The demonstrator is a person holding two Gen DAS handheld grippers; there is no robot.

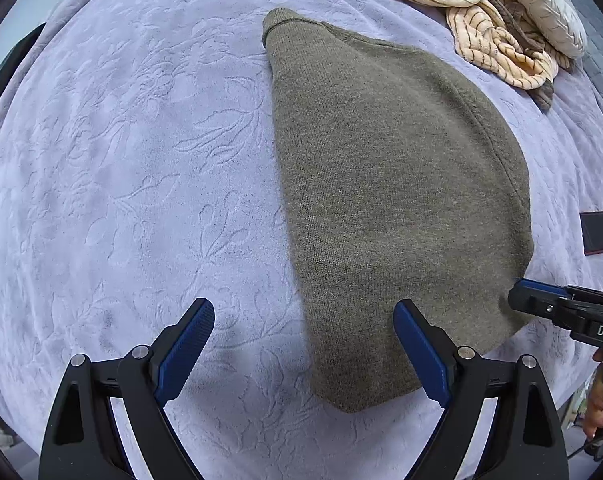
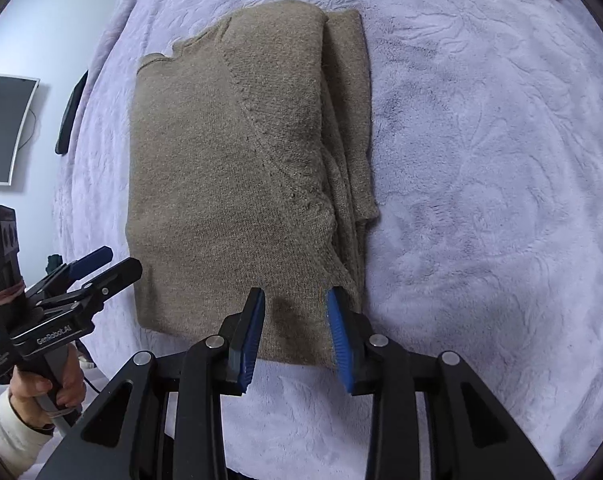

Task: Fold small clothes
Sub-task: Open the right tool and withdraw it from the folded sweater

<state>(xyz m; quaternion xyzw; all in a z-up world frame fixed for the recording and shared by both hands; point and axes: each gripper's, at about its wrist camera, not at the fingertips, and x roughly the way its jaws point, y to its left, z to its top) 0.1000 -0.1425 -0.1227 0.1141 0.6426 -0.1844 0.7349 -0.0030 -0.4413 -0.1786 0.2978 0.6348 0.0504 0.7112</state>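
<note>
The left gripper (image 1: 304,354) sits at the bottom of its own view with its blue-padded fingers (image 1: 187,350) spread wide and nothing between them; the left finger hangs over bare bedspread, while the right finger overlaps the lower edge of the folded sweater (image 1: 385,200), though contact cannot be told. In the right wrist view the same gripper appears at lower left, held by a hand (image 2: 47,394) in a cream sleeve, its tips just beside the sweater's lower left corner. The right gripper (image 2: 295,334) occupies the bottom centre of its view, its blue pads (image 2: 250,344) parted by a moderate gap and straddling the near hem of the sweater; the knit lies between the tips but is not pinched. The olive-brown sweater is folded into a rough rectangle in the middle of the lavender embossed bedspread (image 2: 481,160), with a sleeve layer tucked along its right side and a diagonal seam crossing the top. In the upper right of the left wrist view lie a cream striped garment (image 1: 481,28) and a pale quilted pillow (image 1: 541,4). A wall-mounted screen (image 2: 5,128) shows at the left edge of the right wrist view.
</note>
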